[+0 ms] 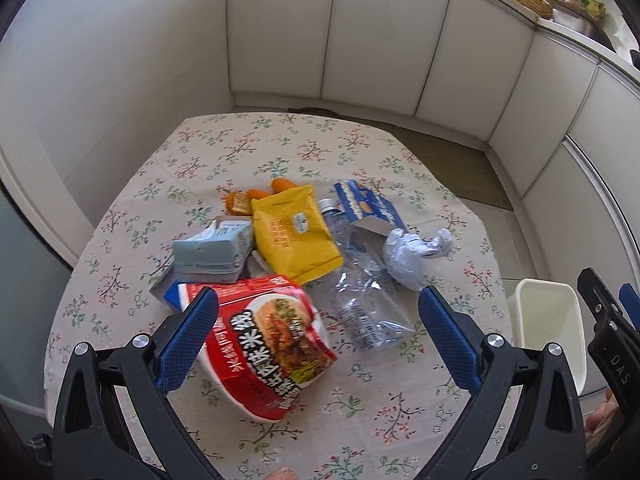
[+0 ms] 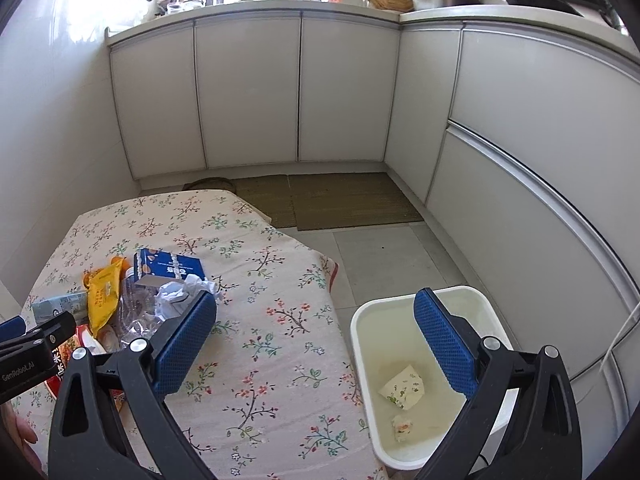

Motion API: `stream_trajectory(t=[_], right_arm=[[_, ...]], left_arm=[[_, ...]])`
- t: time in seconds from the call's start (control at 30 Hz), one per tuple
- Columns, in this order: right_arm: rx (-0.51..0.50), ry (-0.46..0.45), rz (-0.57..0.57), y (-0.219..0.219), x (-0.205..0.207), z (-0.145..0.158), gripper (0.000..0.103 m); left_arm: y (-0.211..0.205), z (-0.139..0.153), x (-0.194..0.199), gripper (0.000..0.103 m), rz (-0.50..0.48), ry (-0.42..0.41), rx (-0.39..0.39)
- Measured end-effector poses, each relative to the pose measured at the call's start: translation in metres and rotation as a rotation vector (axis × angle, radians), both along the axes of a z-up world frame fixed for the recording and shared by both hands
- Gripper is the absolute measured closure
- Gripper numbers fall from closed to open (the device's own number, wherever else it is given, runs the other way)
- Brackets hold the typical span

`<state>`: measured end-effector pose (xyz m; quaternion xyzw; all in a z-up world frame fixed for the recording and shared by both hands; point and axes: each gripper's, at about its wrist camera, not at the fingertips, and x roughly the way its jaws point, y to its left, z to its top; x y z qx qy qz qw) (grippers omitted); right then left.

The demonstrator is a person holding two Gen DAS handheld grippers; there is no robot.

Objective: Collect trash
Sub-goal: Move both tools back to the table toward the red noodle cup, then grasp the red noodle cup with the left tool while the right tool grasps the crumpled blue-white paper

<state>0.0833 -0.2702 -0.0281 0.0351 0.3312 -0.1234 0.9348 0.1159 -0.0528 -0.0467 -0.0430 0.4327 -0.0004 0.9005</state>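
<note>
Floral cloth covers the table [image 1: 248, 148], whose far half lies bare up to the far edge, with white cabinet doors [image 2: 248, 88] beyond it. Trash sits bunched near the middle: a red noodle bowl [image 1: 272, 344] nearest, a yellow pouch [image 1: 294, 232] behind it, a pale blue carton [image 1: 212, 252] to its left, a crushed clear bottle [image 1: 360, 296] to the right, then a crumpled white wad [image 1: 412, 252] and a blue box [image 1: 368, 208] farther off. Something orange [image 1: 240, 202] lies behind the pouch, perhaps peel.

Off the table's right edge, on the tiled floor, stands a white bin [image 2: 362, 320]; in it lie a floral scrap of paper [image 2: 402, 390] and a smaller crumpled bit [image 2: 402, 428], the rest of its floor bare.

Spread wide and holding nothing, the left gripper [image 1: 320, 332] hangs over the noodle bowl's right side. Equally wide and empty, the right gripper [image 2: 316, 340] straddles the table's right edge and the bin's rim.
</note>
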Motion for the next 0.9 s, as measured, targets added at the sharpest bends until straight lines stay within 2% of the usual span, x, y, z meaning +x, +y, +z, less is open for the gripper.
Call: stream_trajectory(t=[0.1, 0.2, 0.37, 0.5, 0.63, 0.73, 0.8, 0.9], right_arm=[[-0.001, 0.011, 0.028, 0.014, 0.004, -0.002, 0.007], [-0.003, 0.017, 0.051, 0.027, 0.007, -0.004, 0.007], [-0.011, 0.031, 0.086, 0.045, 0.012, -0.010, 0.007], [-0.003, 0.064, 0.123, 0.053, 0.018, -0.019, 0.007], [0.052, 0.112, 0.143, 0.053, 0.027, -0.030, 0.007], [0.102, 0.163, 0.147, 0.050, 0.035, -0.041, 0.007], [0.138, 0.201, 0.149, 0.047, 0.041, -0.050, 0.007], [0.174, 0.249, 0.159, 0.044, 0.049, -0.062, 0.007]], left_arm=[[0.021, -0.006, -0.001, 0.007, 0.040, 0.022, -0.003], [0.044, -0.016, -0.001, 0.007, 0.070, 0.064, -0.045], [0.076, -0.039, 0.004, 0.007, 0.089, 0.152, -0.159], [0.087, -0.058, 0.011, 0.007, 0.037, 0.202, -0.280], [0.086, -0.076, 0.018, 0.008, -0.013, 0.258, -0.403], [0.081, -0.080, 0.020, 0.018, -0.049, 0.257, -0.442], [0.079, -0.078, 0.020, 0.032, -0.069, 0.247, -0.446], [0.077, -0.072, 0.018, 0.034, -0.094, 0.236, -0.476]])
